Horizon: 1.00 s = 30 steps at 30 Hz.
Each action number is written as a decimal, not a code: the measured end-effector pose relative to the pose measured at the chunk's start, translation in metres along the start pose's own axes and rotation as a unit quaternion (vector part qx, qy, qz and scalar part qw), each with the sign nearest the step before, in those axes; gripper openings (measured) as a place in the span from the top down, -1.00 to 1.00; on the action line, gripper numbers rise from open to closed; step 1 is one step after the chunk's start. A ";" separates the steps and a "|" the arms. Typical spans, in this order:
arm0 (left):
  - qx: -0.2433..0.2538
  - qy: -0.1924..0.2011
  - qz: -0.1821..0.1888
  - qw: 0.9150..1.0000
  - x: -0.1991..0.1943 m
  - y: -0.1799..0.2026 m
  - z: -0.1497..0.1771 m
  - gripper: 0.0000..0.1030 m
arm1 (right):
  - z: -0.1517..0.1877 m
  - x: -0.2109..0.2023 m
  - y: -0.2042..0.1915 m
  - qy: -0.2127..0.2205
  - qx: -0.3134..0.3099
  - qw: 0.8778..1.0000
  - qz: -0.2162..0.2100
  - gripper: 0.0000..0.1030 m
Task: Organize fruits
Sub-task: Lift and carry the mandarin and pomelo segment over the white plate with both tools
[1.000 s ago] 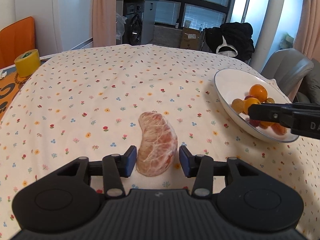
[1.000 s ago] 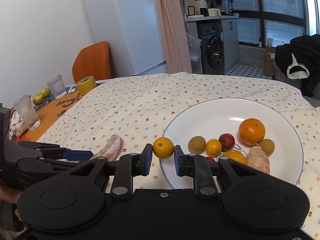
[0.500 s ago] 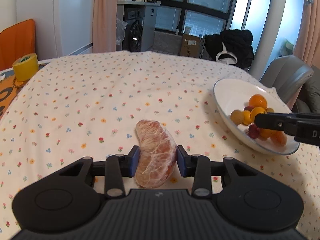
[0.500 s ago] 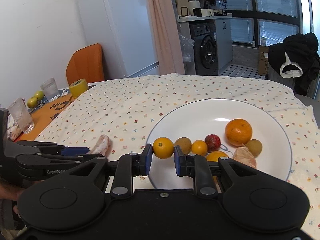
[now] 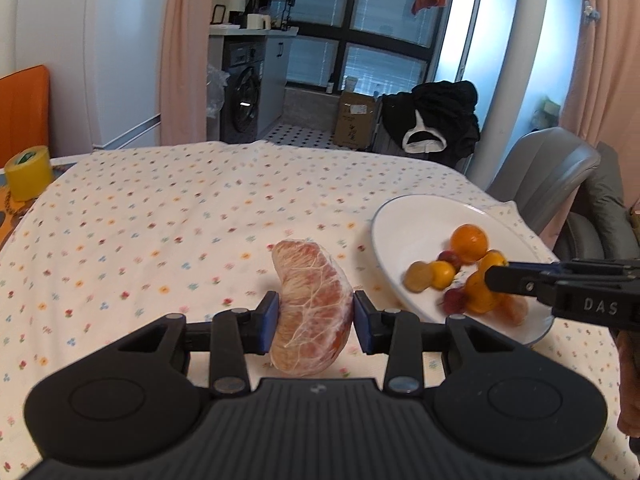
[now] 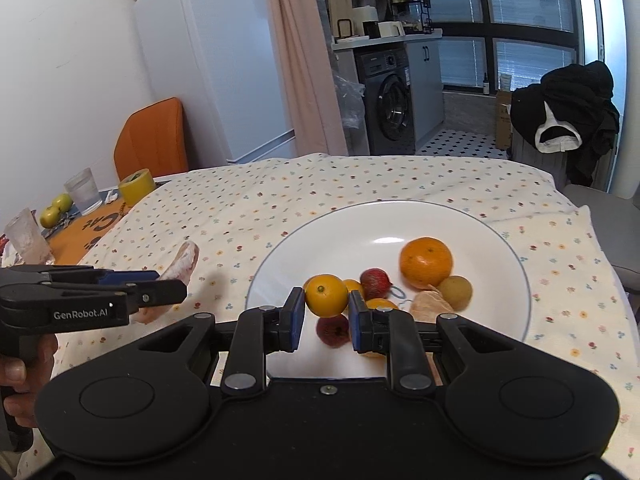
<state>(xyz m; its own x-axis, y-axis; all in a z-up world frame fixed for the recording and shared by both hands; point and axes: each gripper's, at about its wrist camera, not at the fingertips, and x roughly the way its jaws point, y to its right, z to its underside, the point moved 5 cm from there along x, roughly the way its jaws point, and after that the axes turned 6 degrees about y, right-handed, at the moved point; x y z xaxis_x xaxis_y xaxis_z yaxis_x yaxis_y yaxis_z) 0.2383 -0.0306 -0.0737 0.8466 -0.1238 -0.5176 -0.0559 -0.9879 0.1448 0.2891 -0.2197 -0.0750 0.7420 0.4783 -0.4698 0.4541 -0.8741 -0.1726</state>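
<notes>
L gripper [image 5: 314, 316] clamped on peeled pomelo segment [image 5: 310, 308], lifted off floral cloth [image 5: 160, 220]. R gripper [image 6: 325, 316] pinching small orange citrus [image 6: 326, 295] over white plate [image 6: 320, 240]. R view only: big orange [image 6: 426, 262], red fruit [image 6: 375, 283], brown fruit [image 6: 455, 292] in plate; green apples [image 6: 56, 210] far left.

Both wrist views face forward, sharing the plate [image 5: 400, 216].

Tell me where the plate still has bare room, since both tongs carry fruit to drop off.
The far and left parts of the white plate, behind the big orange, are bare. The near side is crowded with small fruits under the right tongs and their small orange. The left tongs hold the peeled segment over bare tablecloth.
</notes>
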 end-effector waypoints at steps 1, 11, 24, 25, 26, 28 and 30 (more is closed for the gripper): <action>0.001 0.001 0.003 1.000 0.000 0.003 -0.001 0.27 | 0.000 -0.001 0.002 -0.001 0.003 1.000 0.000 0.49; 0.014 0.010 0.032 0.999 0.006 0.031 -0.012 0.27 | 0.000 -0.015 0.027 0.009 0.025 0.999 0.025 0.45; 0.037 0.005 0.032 0.999 0.034 0.050 -0.021 0.27 | 0.004 -0.022 0.054 0.015 0.045 0.998 0.038 0.37; 0.038 0.005 0.032 0.999 0.036 0.050 -0.022 0.27 | 0.003 -0.022 0.056 0.016 0.046 0.998 0.039 0.37; 0.039 0.005 0.031 0.999 0.038 0.051 -0.023 0.27 | 0.003 -0.022 0.058 0.017 0.047 0.998 0.039 0.37; 0.043 0.004 0.031 0.999 0.043 0.051 -0.025 0.27 | 0.003 -0.022 0.061 0.018 0.049 0.998 0.041 0.37; 0.048 0.004 0.031 0.998 0.048 0.053 -0.027 0.27 | 0.003 -0.020 0.064 0.018 0.052 0.998 0.042 0.37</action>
<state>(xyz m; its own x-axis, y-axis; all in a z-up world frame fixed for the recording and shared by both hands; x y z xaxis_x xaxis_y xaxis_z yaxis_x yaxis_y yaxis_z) 0.2898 -0.0867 -0.0684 0.8439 -0.1842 -0.5039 -0.1581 -0.9829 0.0946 0.3016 -0.2853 -0.0790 0.7936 0.4033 -0.4557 0.3368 -0.9148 -0.2230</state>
